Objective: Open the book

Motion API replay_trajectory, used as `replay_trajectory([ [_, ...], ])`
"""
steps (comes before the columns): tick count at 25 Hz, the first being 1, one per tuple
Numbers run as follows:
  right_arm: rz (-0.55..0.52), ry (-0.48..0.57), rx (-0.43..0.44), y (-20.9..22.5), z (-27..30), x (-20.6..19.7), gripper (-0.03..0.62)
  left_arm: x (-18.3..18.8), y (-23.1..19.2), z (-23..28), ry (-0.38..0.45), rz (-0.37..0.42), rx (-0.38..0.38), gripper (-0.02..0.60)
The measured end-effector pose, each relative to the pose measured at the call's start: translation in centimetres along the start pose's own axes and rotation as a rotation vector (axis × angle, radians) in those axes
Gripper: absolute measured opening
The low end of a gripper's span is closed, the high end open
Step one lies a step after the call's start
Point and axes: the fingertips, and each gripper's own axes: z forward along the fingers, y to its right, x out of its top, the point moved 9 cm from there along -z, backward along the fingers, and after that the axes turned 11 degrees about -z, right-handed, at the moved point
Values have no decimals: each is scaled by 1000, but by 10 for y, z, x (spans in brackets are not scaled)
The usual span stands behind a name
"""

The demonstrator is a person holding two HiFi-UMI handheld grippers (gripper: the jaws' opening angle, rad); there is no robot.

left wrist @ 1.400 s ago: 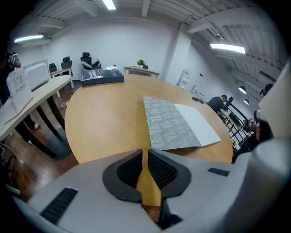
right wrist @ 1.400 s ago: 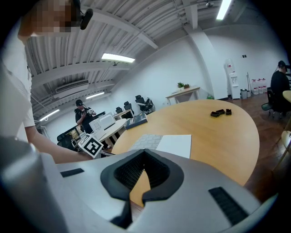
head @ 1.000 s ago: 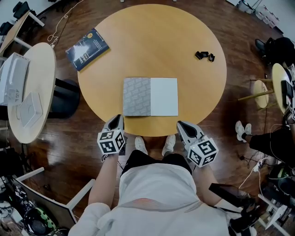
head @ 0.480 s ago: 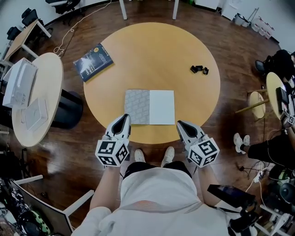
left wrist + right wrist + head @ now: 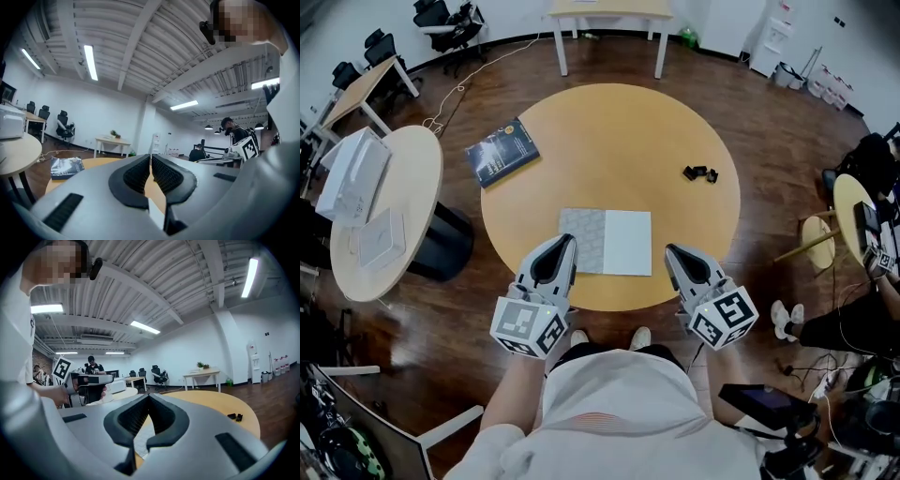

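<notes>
The book [image 5: 605,242] lies flat near the front edge of the round wooden table [image 5: 609,131], showing a grey patterned left half and a white right half. My left gripper [image 5: 565,242] hangs above the book's near left corner, jaws together with nothing between them. My right gripper [image 5: 672,251] hangs just off the book's near right corner, also shut and empty. In the left gripper view the pads [image 5: 140,172] meet at the tips. In the right gripper view the white page [image 5: 143,442] shows below the closed fingertips [image 5: 136,416].
A dark blue book [image 5: 502,151] lies at the table's far left edge, also in the left gripper view [image 5: 66,167]. Small black pieces [image 5: 699,173] sit at the right. A smaller round table [image 5: 394,216] with white boxes stands to the left. Other people stand further off in the room.
Both grippers have risen from below the table's front edge. The left one now hangs over the book's near left corner, the right one beside its near right corner.
</notes>
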Motion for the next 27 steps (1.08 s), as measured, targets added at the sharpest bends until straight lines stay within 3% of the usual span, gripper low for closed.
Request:
replay_trajectory([
  [11, -41, 6, -9, 6, -12, 11, -3, -6, 12, 6, -1, -17, -11, 26],
  [27, -17, -17, -9, 4, -11, 0, -3, -14, 9, 10, -28, -31, -10, 26],
])
